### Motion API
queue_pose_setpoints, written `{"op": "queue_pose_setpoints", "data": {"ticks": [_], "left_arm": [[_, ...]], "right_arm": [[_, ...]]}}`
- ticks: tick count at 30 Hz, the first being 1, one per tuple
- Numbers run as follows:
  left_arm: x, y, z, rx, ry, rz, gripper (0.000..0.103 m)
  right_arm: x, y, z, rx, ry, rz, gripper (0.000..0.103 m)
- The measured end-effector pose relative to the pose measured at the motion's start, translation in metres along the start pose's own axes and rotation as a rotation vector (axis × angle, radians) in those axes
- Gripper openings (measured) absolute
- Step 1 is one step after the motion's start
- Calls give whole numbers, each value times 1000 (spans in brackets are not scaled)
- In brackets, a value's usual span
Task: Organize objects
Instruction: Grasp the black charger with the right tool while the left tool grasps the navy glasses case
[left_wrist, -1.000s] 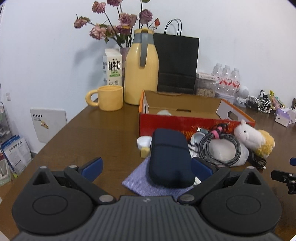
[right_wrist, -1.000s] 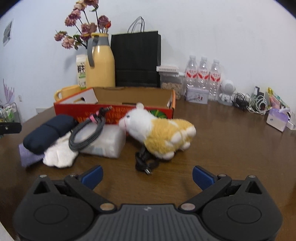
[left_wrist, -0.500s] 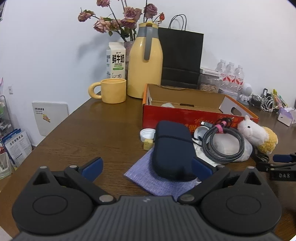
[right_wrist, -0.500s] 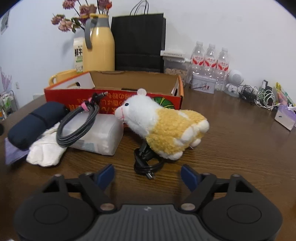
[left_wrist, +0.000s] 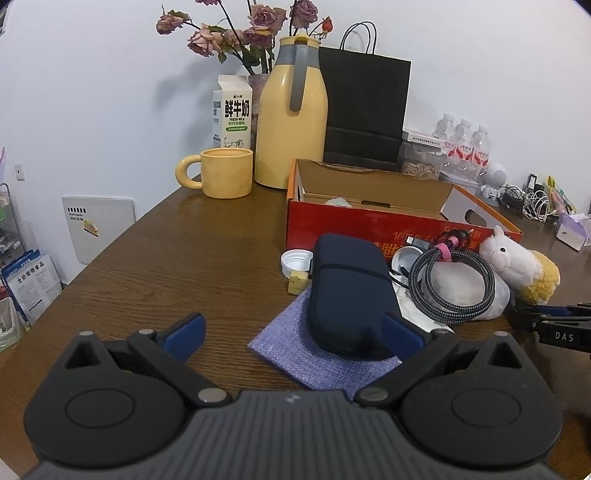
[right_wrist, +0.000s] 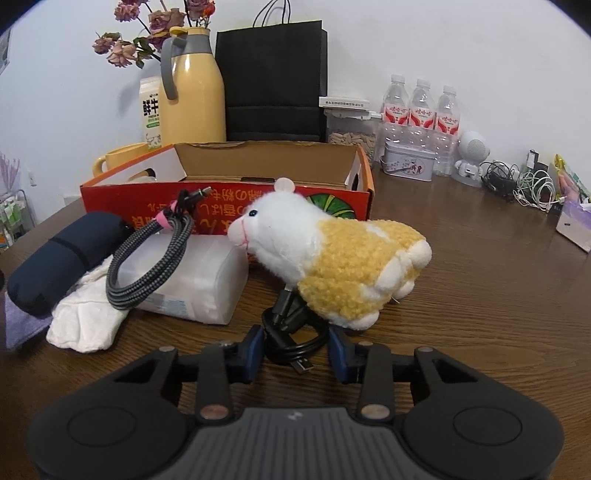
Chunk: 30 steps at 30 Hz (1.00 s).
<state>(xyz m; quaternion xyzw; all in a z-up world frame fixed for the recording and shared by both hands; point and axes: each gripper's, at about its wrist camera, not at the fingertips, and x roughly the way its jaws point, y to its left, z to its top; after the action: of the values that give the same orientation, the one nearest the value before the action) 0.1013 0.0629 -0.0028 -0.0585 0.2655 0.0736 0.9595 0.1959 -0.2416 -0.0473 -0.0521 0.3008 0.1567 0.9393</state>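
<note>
The wooden table (right_wrist: 480, 280) spreads ahead of both tools, and the open red cardboard box (right_wrist: 229, 206) stands just past the clutter in front of the right gripper (right_wrist: 295, 349), the likely place for these things to go. Directly ahead of that tool and above its tips lies the plush alpaca (right_wrist: 332, 258), its yellow body resting partly on the black coiled cable (right_wrist: 291, 332). The right gripper's jaws have just been closing, with the coil between them; the pads stand at either side of the loop, though whether they already press it I cannot tell.

The main risk is the alpaca — lifting the cable could drag or tip the toy, since it sits on the far part of the coil. A second risk: the pads may catch only one strand, so the loop unwinds and trails its plug across the table.

The left gripper (left_wrist: 291, 332) is spread wide and empty, with the navy pouch (left_wrist: 351, 291) just ahead, near its right finger.
</note>
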Motion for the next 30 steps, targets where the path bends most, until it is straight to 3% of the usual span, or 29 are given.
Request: {"op": "queue_pose_setpoints", "data": {"ticks": [12, 24, 28, 30], "left_arm": [[22, -20, 13, 19, -2, -16, 103], [69, -51, 22, 43, 37, 48, 102], [74, -52, 21, 39, 50, 41, 89], [74, -52, 20, 41, 54, 20, 75]], "right_arm": [[-21, 8, -3, -31, -106, 22, 35], [-24, 11, -5, -48, -135, 32, 31], [-25, 12, -5, -47, -142, 36, 31], [-26, 11, -5, -46, -146, 36, 31]]}}
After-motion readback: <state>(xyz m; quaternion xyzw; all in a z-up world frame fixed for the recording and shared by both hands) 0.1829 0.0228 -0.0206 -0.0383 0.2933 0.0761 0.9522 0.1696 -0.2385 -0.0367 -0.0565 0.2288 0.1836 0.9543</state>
